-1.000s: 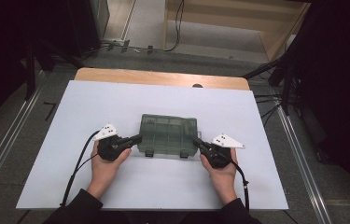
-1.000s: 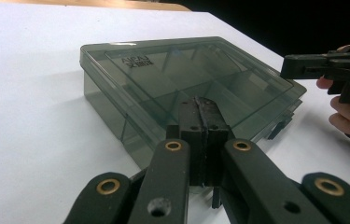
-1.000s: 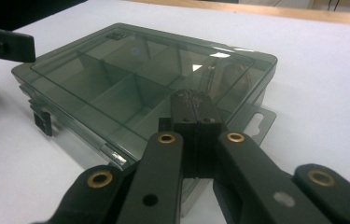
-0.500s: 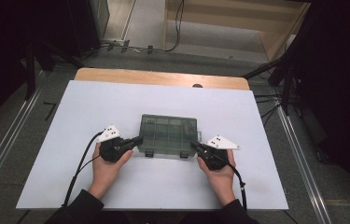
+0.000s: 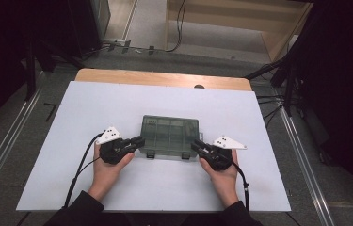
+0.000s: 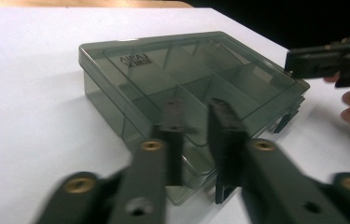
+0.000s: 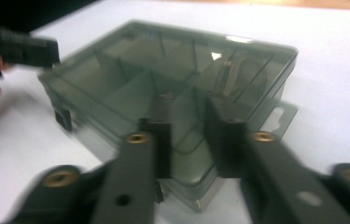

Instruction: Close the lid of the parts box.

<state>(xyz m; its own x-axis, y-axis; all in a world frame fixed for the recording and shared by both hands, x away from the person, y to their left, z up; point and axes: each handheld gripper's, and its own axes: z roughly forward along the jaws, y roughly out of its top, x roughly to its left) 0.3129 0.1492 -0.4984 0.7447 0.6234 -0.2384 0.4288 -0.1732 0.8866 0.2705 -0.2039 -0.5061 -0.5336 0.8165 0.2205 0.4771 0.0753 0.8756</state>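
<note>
While two grippers flank it, one box (image 5: 170, 136) sits.

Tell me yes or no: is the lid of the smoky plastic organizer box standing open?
No, the lid lies flat and closed on the organizer box.

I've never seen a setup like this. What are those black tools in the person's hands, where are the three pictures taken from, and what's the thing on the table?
A person holds a hand-held gripper in each hand: left hand-held gripper, right hand-held gripper. The high view looks down from above; the other two come from cameras riding on each tool, looking along its black jaws. On the white table lies a smoky clear plastic box with compartments, lid closed. Both tools' jaws have just been opening at its near corners; nothing is gripped.
</note>
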